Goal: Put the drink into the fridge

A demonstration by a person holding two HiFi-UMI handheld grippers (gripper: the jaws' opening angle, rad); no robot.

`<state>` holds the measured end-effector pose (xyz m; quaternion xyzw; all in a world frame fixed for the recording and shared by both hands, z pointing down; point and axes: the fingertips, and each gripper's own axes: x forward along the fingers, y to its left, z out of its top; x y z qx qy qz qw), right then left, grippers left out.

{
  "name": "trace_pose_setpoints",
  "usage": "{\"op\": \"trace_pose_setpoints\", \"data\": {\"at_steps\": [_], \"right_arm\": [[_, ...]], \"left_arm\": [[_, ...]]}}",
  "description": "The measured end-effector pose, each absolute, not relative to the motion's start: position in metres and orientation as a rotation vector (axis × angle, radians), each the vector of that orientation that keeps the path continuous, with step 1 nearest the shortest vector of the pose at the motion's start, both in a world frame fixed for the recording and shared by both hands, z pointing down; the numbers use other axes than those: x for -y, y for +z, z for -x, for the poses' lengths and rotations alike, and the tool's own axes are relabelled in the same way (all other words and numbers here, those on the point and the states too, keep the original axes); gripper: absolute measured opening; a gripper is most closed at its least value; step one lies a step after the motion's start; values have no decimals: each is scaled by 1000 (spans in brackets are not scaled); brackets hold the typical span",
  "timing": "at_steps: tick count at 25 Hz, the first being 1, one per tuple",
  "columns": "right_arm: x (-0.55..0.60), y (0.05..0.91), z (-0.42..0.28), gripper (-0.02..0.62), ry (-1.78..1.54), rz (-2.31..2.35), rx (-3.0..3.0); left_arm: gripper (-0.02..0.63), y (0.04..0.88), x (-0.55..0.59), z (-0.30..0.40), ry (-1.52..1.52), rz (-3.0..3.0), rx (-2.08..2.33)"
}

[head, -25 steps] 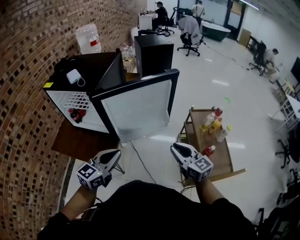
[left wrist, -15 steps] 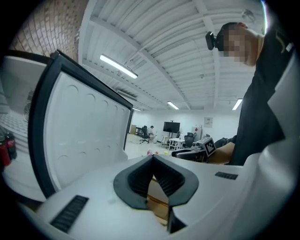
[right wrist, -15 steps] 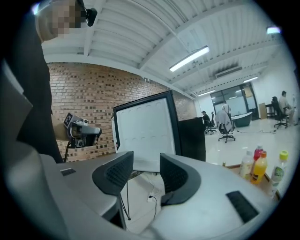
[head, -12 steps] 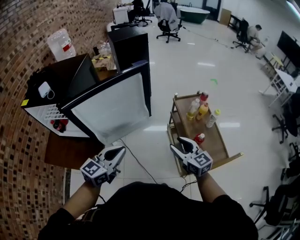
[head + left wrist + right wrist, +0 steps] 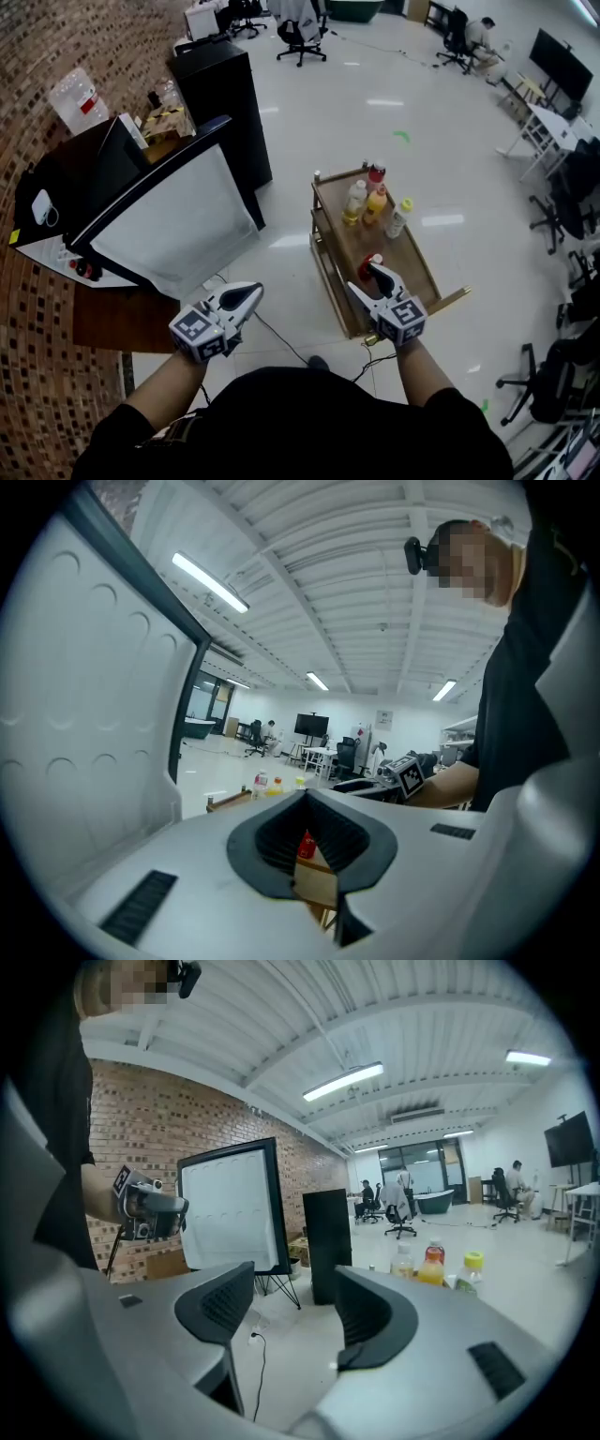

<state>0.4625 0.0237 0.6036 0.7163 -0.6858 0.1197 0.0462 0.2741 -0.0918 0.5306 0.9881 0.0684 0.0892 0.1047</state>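
Glossy office floor; fridge (image 5: pixel 42 220) open at left. Red-capped drink (image 5: pixel 366 266) stands on the wooden desk (image 5: pixel 405 264). Right tongs (image 5: pixel 368 279) beside it have just been opening, nothing between them. Left tongs (image 5: pixel 251 293) together. Straddle the bottle's body squarely, then clamp.

A brick wall (image 5: pixel 37 394) curves down the left of the frame. The glossy white floor (image 5: pixel 450 159) (mirroring ceiling strip lights (image 5: pixel 342 1082)) runs to office chairs (image 5: pixel 300 23) at the top; a black cabinet (image 5: pixel 220 112) stands upper left.
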Motion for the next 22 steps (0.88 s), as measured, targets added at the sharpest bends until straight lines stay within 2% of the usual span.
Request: {"op": "trace_pose_setpoints", "data": {"at_steps": [15, 22], "right_arm": [[-58, 704, -578, 403, 594, -2067, 1867], [-51, 771, -599, 403, 700, -1923, 1854]], "left_arm": [[-3, 591, 27, -408, 374, -2867, -436], [-3, 619, -5, -455, 422, -2843, -503]]}}
